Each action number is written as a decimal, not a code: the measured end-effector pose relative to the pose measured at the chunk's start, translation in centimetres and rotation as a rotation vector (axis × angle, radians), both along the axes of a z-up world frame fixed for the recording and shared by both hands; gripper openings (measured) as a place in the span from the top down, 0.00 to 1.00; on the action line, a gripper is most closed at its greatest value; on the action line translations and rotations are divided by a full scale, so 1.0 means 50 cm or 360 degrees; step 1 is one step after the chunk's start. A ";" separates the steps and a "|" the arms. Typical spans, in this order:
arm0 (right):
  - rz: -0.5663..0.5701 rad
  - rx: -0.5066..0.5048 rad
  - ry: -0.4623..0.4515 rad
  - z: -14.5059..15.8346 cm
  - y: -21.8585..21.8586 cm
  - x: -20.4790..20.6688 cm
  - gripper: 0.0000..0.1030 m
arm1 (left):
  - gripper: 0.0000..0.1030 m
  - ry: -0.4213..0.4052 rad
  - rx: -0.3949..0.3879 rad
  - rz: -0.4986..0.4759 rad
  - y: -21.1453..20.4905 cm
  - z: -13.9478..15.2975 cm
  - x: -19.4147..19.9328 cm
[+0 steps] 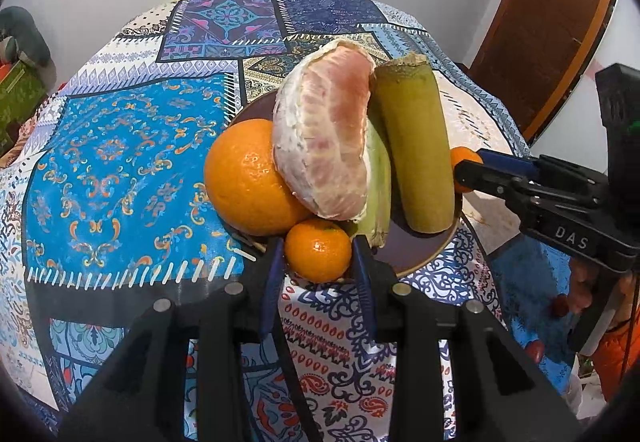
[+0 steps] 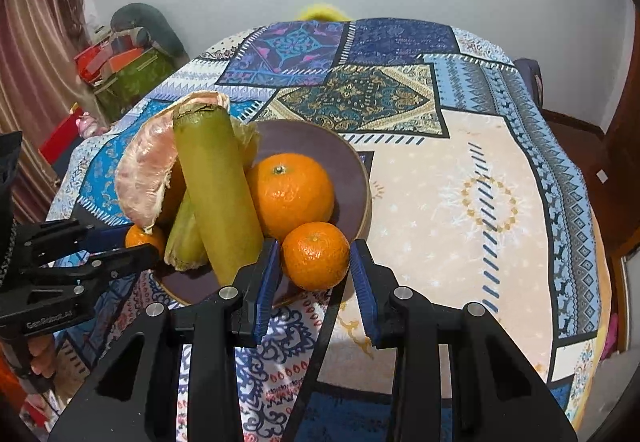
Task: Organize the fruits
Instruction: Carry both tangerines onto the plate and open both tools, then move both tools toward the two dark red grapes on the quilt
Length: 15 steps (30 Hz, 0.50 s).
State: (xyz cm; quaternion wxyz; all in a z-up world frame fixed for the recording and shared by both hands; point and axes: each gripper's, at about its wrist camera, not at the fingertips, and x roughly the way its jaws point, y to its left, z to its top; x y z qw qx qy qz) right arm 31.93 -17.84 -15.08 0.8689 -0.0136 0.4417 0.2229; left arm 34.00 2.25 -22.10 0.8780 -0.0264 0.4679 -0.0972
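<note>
A dark purple plate [image 1: 416, 246] [image 2: 344, 158] holds a big orange [image 1: 248, 178] [image 2: 294, 192], a peeled pomelo piece [image 1: 328, 138] [image 2: 146, 174], a green sugarcane stick [image 1: 416, 150] [image 2: 216, 186] and a pale green piece [image 1: 378, 182] [image 2: 186, 238]. My left gripper [image 1: 318, 266] [image 2: 132, 242] is shut on a small mandarin [image 1: 318, 250] [image 2: 142, 238] at the plate's near rim. My right gripper [image 2: 314, 266] [image 1: 468, 168] is shut on another small mandarin [image 2: 315, 256] [image 1: 462, 158] at the plate's rim.
The plate sits on a round table with a patterned patchwork cloth [image 1: 120, 170] [image 2: 480, 202]. A green box with clutter [image 2: 128, 78] stands beyond the table's left side. A wooden door [image 1: 552, 22] is at the right.
</note>
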 end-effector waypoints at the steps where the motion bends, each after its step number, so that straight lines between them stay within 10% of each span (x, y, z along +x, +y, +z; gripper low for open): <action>1: 0.0001 -0.0001 -0.0001 -0.001 0.000 0.002 0.68 | 0.68 0.0000 0.0001 -0.0001 0.000 0.000 0.000; 10: 0.0002 0.0004 0.0033 -0.001 0.001 0.006 0.66 | 0.55 -0.0003 -0.0010 0.0060 0.011 -0.004 -0.007; 15: -0.0039 -0.0033 -0.0010 0.013 -0.004 -0.006 0.46 | 0.55 -0.0004 -0.0019 0.0076 0.022 0.011 -0.020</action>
